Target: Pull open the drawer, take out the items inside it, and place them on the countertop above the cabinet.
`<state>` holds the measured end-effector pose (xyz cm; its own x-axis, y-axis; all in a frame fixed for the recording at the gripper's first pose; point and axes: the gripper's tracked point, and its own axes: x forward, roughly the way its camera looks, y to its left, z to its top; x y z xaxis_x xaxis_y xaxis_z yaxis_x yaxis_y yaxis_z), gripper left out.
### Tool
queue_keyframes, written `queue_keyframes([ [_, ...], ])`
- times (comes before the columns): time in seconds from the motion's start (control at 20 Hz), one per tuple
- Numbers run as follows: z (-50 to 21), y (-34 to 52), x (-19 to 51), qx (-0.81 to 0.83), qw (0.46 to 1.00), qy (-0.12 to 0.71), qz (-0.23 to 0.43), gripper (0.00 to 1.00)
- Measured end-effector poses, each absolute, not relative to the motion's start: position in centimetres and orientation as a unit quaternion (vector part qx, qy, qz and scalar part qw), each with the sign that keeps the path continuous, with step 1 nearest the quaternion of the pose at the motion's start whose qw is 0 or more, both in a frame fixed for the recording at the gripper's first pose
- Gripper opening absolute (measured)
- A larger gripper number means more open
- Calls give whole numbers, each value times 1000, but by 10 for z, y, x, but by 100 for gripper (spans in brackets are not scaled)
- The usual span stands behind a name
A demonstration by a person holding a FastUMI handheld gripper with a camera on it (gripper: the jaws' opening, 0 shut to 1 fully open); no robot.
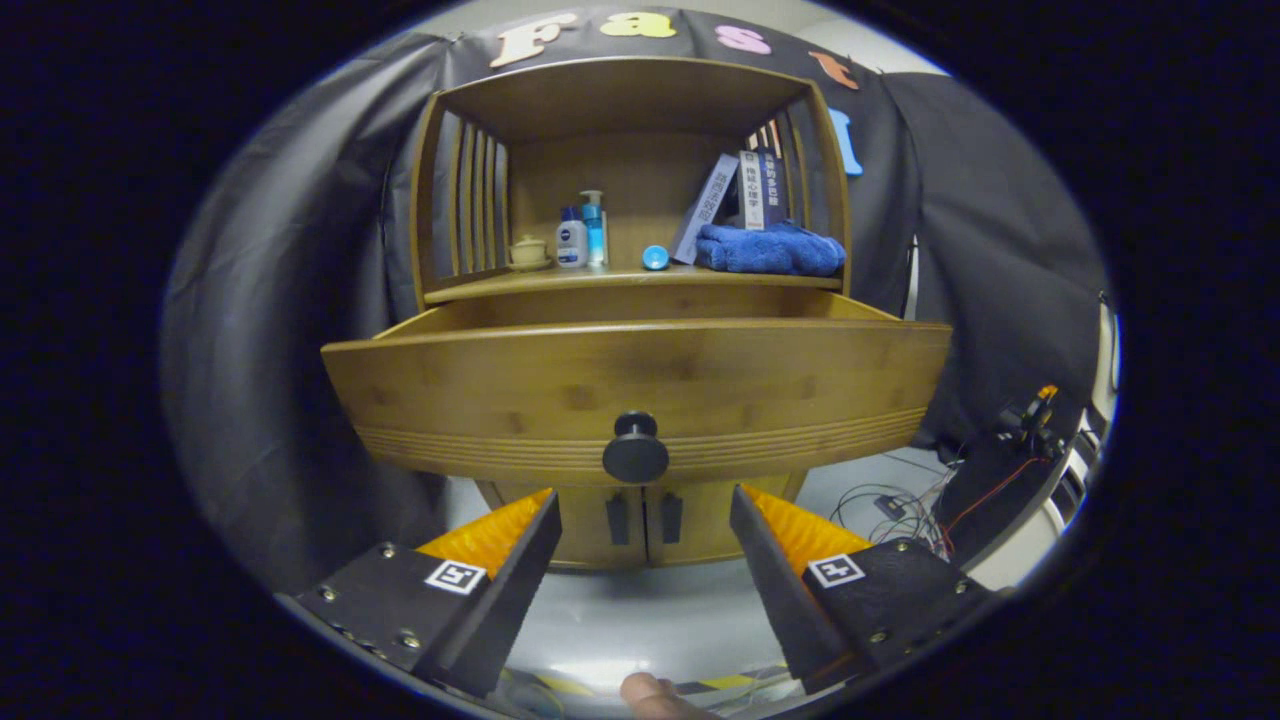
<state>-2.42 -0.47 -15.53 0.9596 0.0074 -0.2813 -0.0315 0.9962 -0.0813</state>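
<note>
A bamboo cabinet stands ahead with its drawer pulled out toward me. The drawer's round dark knob sits just ahead of and slightly above my fingertips. My gripper is open, with nothing between its fingers, and stands a little back from the knob. The drawer's inside is hidden behind its front panel from this low angle. Above the drawer lies the countertop, under an open shelf frame.
On the countertop stand a small ceramic pot, two bottles, a blue round cap, a folded blue towel and leaning books. Two lower cabinet doors are closed. Cables and electronics lie at the right. A finger shows below.
</note>
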Motion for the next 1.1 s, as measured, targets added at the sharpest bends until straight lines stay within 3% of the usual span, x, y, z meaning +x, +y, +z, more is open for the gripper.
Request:
queue_keyframes([
  [0.4, -151, -5, 1, -15, 994, 111, 15, 100],
  [1.1, -126, 18, 46, -76, 995, -57, 20, 100],
])
